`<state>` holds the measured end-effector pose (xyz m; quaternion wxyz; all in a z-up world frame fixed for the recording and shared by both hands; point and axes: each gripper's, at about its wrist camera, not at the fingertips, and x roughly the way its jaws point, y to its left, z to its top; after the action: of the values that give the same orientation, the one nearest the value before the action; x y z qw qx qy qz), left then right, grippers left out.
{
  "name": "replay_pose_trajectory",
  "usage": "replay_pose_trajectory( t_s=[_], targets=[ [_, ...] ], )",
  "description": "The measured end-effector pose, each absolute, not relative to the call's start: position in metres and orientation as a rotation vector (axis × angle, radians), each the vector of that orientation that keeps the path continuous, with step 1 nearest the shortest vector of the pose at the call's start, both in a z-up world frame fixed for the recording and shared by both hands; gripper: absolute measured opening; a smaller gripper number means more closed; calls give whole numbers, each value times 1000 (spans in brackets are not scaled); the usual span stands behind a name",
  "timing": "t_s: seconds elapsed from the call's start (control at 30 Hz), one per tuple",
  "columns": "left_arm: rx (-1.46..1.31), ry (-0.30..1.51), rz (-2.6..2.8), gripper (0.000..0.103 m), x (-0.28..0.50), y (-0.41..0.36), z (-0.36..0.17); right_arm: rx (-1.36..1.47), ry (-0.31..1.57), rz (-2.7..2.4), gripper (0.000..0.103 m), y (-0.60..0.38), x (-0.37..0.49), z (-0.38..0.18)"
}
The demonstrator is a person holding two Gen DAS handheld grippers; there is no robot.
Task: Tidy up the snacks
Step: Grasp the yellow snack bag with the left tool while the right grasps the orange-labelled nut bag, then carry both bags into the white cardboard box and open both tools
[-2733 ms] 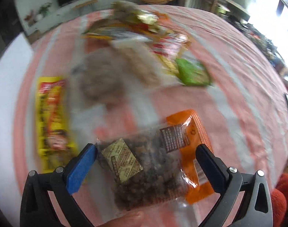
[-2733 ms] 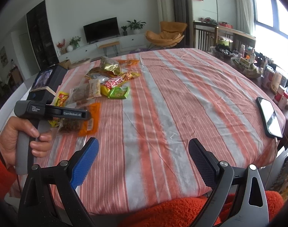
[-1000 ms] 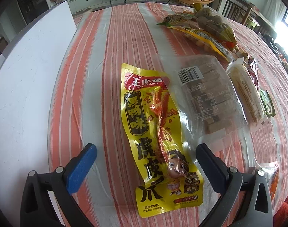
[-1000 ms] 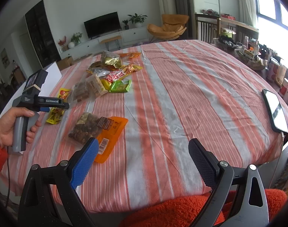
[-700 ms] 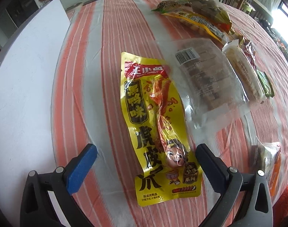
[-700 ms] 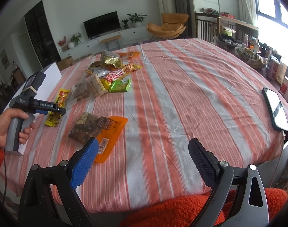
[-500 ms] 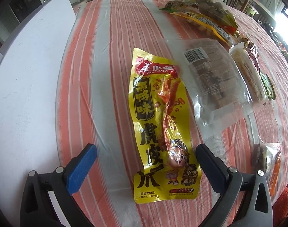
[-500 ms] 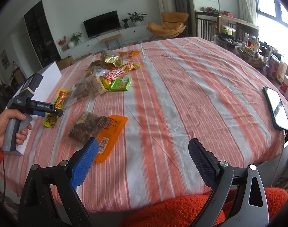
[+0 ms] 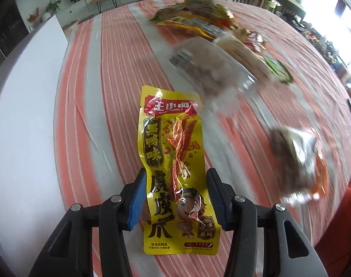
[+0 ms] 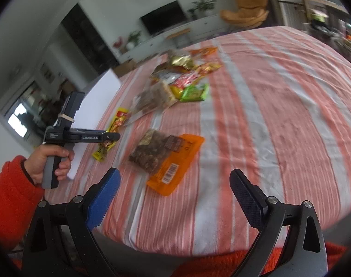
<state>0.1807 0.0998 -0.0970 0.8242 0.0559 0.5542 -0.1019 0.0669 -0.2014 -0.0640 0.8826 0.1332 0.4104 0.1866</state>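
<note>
My left gripper point(image 9: 175, 182) is shut on the lower half of a long yellow snack packet point(image 9: 173, 147), its blue and black pads pressing both edges. The packet lifts off the striped tablecloth point(image 9: 110, 73). In the right wrist view the left gripper point(image 10: 110, 138) holds the same yellow packet point(image 10: 116, 124) near the table's left edge. My right gripper point(image 10: 173, 194) is open and empty above the near edge. An orange and clear bag of dark nuts point(image 10: 166, 154) lies just ahead of it, also blurred in the left wrist view point(image 9: 298, 161).
A clear bag of brown pieces point(image 9: 205, 76) and a pile of mixed snack packets point(image 10: 184, 78) lie further back, with a green packet point(image 10: 195, 93). A white board point(image 9: 20, 106) lies along the table's left side. An orange sleeve point(image 10: 9, 198) holds the left gripper.
My left gripper has closed from wide open onto the yellow packet. The right gripper has swung left and tilted, still open.
</note>
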Motion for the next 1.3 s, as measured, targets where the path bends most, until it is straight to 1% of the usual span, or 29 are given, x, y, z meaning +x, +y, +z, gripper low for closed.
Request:
replay_pose_trajectory(
  t_s=[0.07,0.17,0.3,0.33,0.37,0.4,0.43,0.5,0.53,0.6,0.7,0.83,0.93,1.0,1.07,1.13,1.23,1.3],
  targets=[
    [119,1171,-221,51,181,101,-96,50,931,464,97,-165,91,-65],
    [53,1161,-238,50,174,99,-94,-319,917,563,97,-102,114,-74],
    [1,1130,-240,49,175,99,-95,-548,966,668,97,-45,150,-101],
    [-14,1122,-244,49,168,102,-94,-572,1006,651,99,-38,163,-109],
    [-34,1118,-251,49,164,104,-95,-518,1045,657,99,-38,175,-112],
    [-56,1112,-256,47,159,108,-96,-451,1114,647,101,-40,189,-116],
    [-82,1107,-263,46,155,111,-97,-390,1150,632,98,-44,198,-115],
    [-127,1097,-275,44,148,117,-96,-363,1206,591,94,-45,204,-115],
    [-144,1091,-280,44,145,119,-95,-385,1220,559,82,-44,202,-115],
    [-170,1076,-292,44,141,121,-93,-374,1231,518,71,-48,200,-111],
    [-217,1036,-329,44,134,118,-83,-227,1223,459,70,-70,195,-103],
    [-275,983,-380,44,127,116,-63,197,1119,453,71,-121,190,-84],
    [-344,952,-416,44,123,125,-41,235,1142,392,71,-124,190,-90],
    [-391,912,-434,44,120,139,-19,315,1127,426,71,-122,195,-82],
    [-443,857,-429,44,118,166,10,389,1085,480,71,-116,198,-62],
    [-471,804,-389,44,116,199,38,437,1034,559,71,-94,207,-30],
    [-455,747,-257,44,112,256,73,455,965,723,71,-31,219,28],
    [-413,730,-120,45,109,295,87,449,940,820,72,4,223,58]
  ],
)
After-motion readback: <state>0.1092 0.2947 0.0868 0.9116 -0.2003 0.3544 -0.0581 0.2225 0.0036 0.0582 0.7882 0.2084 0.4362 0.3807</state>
